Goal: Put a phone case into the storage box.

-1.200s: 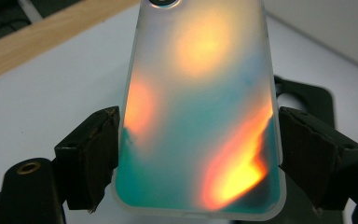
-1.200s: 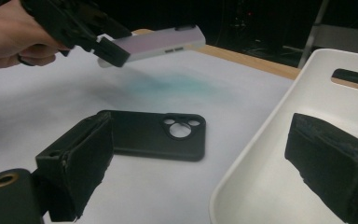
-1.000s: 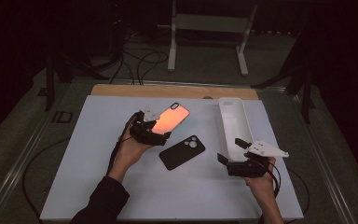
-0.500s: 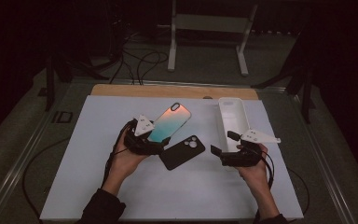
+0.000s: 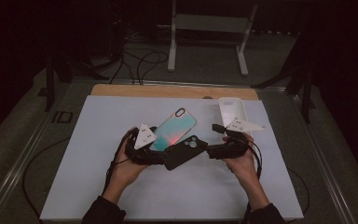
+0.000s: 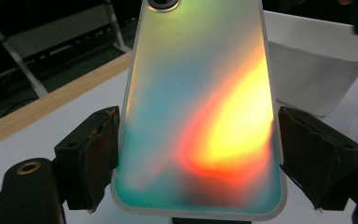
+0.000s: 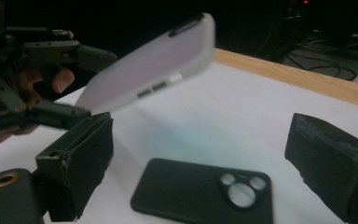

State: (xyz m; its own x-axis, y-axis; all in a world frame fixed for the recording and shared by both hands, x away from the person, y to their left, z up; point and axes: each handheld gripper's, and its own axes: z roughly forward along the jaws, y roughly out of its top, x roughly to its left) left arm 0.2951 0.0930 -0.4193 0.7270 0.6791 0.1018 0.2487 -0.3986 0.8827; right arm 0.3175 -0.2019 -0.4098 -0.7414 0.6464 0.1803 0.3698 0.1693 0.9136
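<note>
Iridescent teal-and-orange phone case (image 5: pixel 174 131), frosted rim, one item: held in the left gripper (image 5: pixel 154 150), whose two black jaws stood wide and pressed on the case's long edges near its lower end, as the left gripper view showed (image 6: pixel 198 126). The case was raised off the white table mat (image 5: pixel 98 186) and tilted, camera cutout end pointing away from the person. Black phone case (image 5: pixel 184 151), one item, with a round camera opening: lay flat on the mat, just below and partly under the raised case in the high view. The right gripper (image 5: pixel 210 152) stood at the black case's right end; in the right gripper view its jaws were spread apart, gripping nothing, with the black case (image 7: pixel 205 193) lying on the mat between and beyond them. White rectangular container (image 5: pixel 233 110), one item: stood on the mat toward the far right, behind the right hand (image 5: pixel 240 161). Wooden board edge (image 5: pixel 168 90): ran along the mat's far side.
</note>
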